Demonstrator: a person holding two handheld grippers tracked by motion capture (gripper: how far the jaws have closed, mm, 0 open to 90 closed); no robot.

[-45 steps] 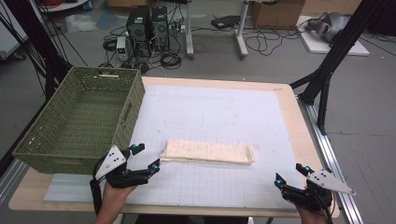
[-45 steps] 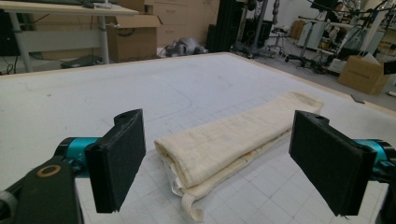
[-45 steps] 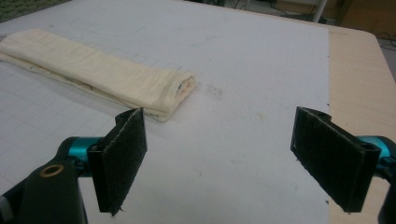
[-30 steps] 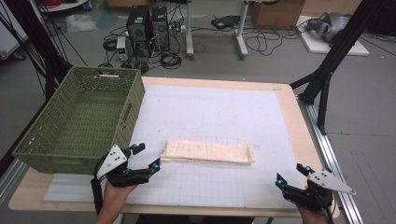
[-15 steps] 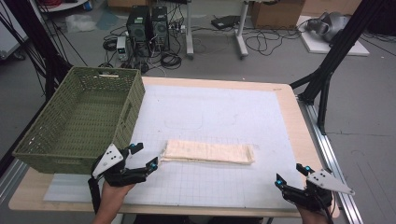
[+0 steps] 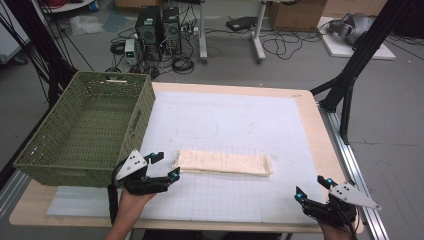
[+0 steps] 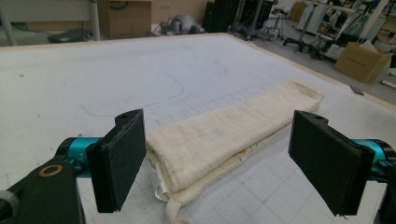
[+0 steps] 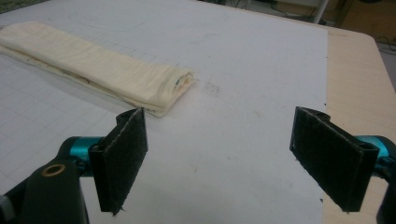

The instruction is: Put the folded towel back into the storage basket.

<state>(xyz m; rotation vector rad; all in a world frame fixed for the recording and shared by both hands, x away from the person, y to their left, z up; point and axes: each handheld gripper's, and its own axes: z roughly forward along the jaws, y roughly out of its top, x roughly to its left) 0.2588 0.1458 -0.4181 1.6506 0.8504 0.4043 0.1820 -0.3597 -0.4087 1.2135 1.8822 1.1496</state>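
Overhead, green basket [image 6: 85, 125] visible; left tool [image 7: 219, 161] view: cloth [image 7: 224, 135] folds.

Folded cloth [image 6: 225, 163]: cream, pale yellow tint, faint woven check; a darker printed edge peeks from the fold.
Mat [image 6: 235, 125]: white, thin grey grid lines, some grey scuffs.
Table [image 6: 332, 150]: light wood rim.
Basket [image 6: 65, 165]: olive green, woven lattice pattern.
Left gripper [image 6: 167, 166]: black body, teal tips, grey plate.
Right gripper [image 6: 313, 188]: the same colours.
Jaw pads in both gripper views: matte black.
Floor [image 6: 300, 60]: grey, black cables.
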